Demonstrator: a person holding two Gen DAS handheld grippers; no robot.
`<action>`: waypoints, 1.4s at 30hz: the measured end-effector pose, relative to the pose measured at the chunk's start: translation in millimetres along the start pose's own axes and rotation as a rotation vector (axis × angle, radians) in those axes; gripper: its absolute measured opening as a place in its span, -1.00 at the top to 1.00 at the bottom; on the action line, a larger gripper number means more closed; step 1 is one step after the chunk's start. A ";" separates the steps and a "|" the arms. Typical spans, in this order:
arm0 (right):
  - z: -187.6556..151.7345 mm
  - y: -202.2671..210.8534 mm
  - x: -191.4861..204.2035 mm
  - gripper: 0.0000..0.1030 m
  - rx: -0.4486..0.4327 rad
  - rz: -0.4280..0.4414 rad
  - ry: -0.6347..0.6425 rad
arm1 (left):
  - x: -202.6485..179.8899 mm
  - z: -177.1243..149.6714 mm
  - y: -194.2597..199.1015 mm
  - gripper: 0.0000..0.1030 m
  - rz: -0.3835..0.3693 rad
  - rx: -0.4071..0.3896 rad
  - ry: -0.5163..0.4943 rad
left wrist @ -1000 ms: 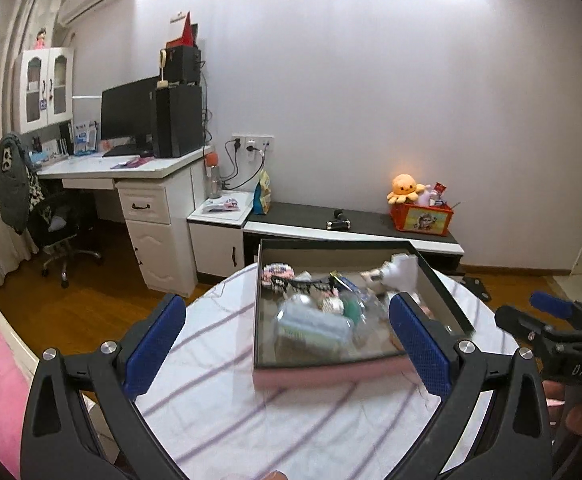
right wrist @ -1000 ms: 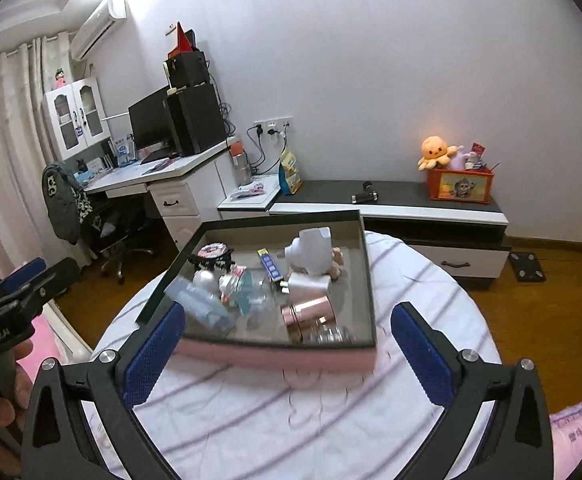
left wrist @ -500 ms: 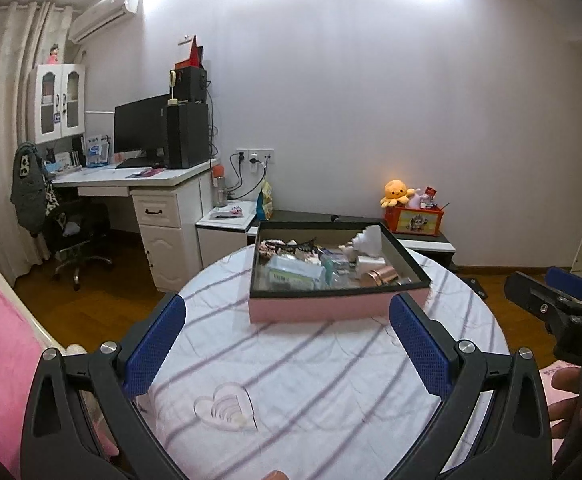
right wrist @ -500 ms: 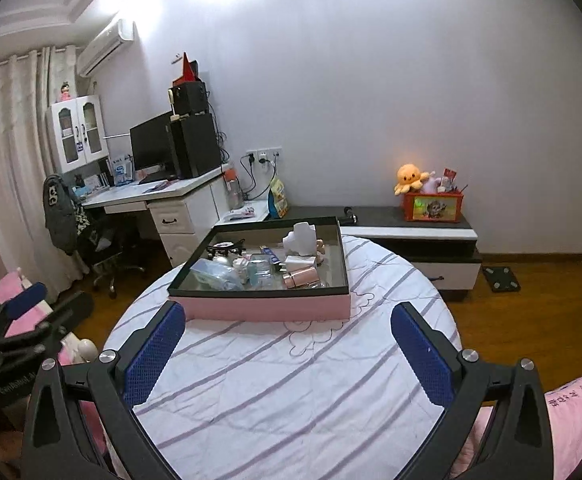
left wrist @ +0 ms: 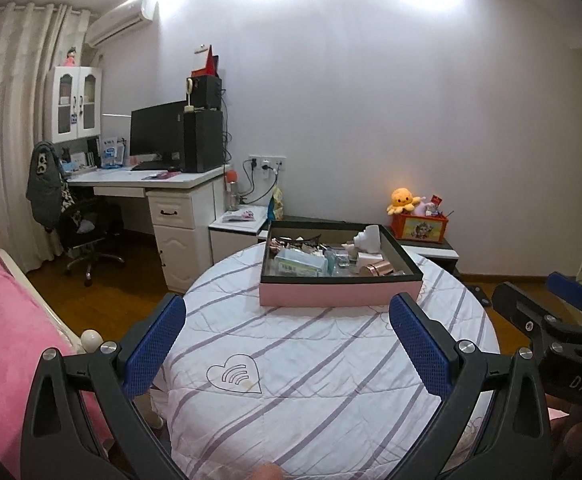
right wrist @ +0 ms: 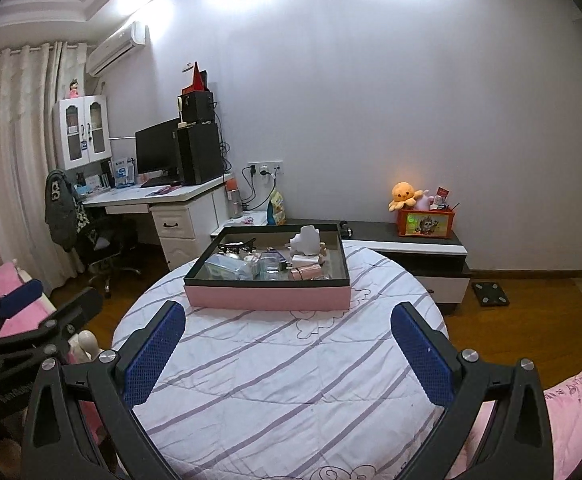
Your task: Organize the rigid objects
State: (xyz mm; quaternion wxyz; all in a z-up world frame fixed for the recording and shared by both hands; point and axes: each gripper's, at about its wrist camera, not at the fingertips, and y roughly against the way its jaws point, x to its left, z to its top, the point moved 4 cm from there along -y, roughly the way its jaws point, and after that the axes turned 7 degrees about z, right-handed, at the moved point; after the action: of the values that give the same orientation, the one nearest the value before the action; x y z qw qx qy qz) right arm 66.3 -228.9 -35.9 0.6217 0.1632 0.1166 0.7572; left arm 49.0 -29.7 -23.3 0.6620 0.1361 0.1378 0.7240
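A shallow pink box with a black rim stands at the far side of a round table with a white striped cloth. It holds several small items, among them a white plastic piece, a rose-gold tin and a clear packet. My left gripper is open and empty, well short of the box. My right gripper is open and empty too, also back from the box. The right gripper also shows at the right of the left wrist view.
A white desk with a monitor and an office chair stand at the left. A low dark cabinet with an orange plush and a red box runs along the back wall. Pink bedding lies at the left.
Both grippers have pulled back and away from the pink box, which now looks smaller and farther. More of the tablecloth shows. Both stay open and empty.
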 end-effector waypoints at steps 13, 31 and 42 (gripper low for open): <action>-6.3 0.4 2.4 -1.00 0.008 -0.001 -0.001 | 0.7 -5.0 -5.0 -1.00 0.002 0.048 -0.001; -3.2 4.1 5.3 -1.00 0.000 -0.015 0.019 | 1.2 -5.6 -4.1 -1.00 -0.007 0.044 -0.010; -3.6 3.1 4.7 -1.00 0.006 -0.013 0.025 | 0.8 -5.3 -2.2 -1.00 -0.022 0.042 -0.016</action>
State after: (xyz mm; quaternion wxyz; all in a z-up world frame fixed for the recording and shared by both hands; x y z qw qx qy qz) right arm 61.2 -224.8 -37.6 0.6245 0.1549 0.1275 0.7548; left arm 49.0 -28.8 -29.0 0.6680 0.1542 0.1491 0.7125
